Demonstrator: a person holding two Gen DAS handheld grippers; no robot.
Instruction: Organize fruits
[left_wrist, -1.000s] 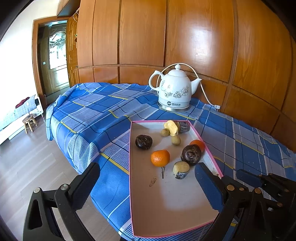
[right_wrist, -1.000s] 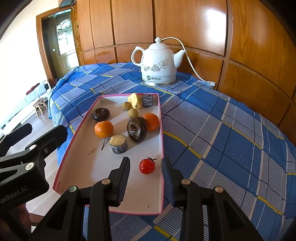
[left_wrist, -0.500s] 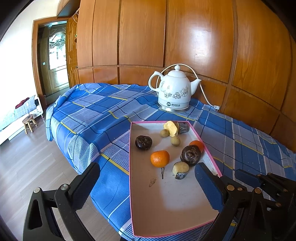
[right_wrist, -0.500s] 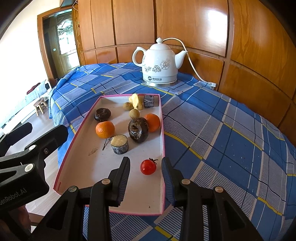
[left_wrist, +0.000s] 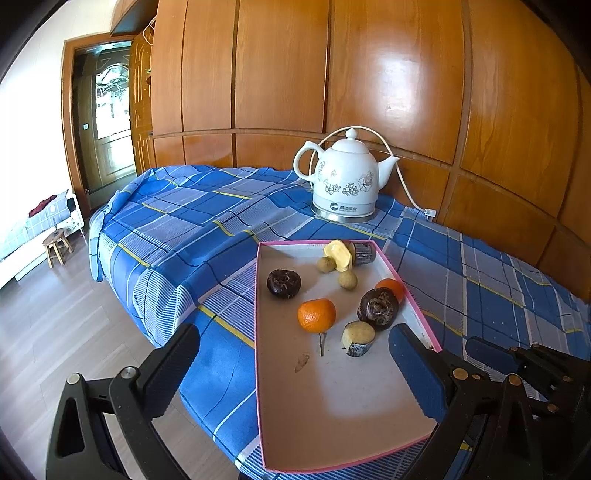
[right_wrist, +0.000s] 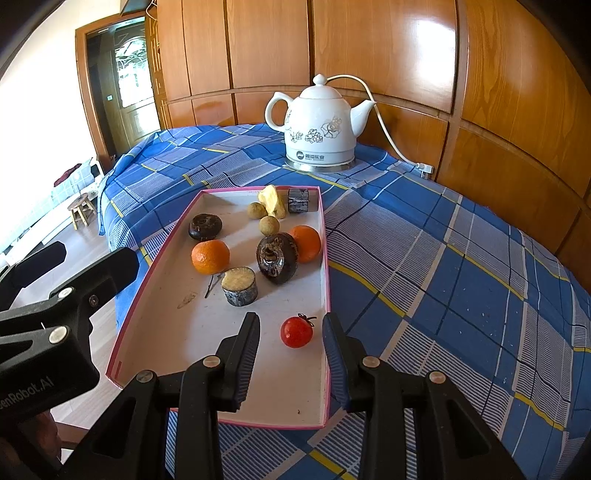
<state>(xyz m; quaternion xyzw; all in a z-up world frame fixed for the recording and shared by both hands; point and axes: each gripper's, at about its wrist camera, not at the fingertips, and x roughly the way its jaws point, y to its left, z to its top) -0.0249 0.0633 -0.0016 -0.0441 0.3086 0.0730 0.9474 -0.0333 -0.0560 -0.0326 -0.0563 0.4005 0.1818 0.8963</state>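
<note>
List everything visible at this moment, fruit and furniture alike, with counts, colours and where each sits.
tray: 1, white with pink rim, on the checked cloth
oranges: 2, orange, mid tray, one at the right wall
cherry tomato: 1, red, near end of tray, between the right tongs' fingers, untouched
dark round fruits: 2, brown-black, mid tray
small round fruits: 2, tan, far half
cut stalk pieces: 2, yellow inside, dark skin
yellow chunk: 1, far end
kettle: 1, white, flowered, behind tray
cloth: 1, blue checked
stool: 1, wooden, on floor
left tongs: black, open wide
right tongs: black, narrowly open
</note>
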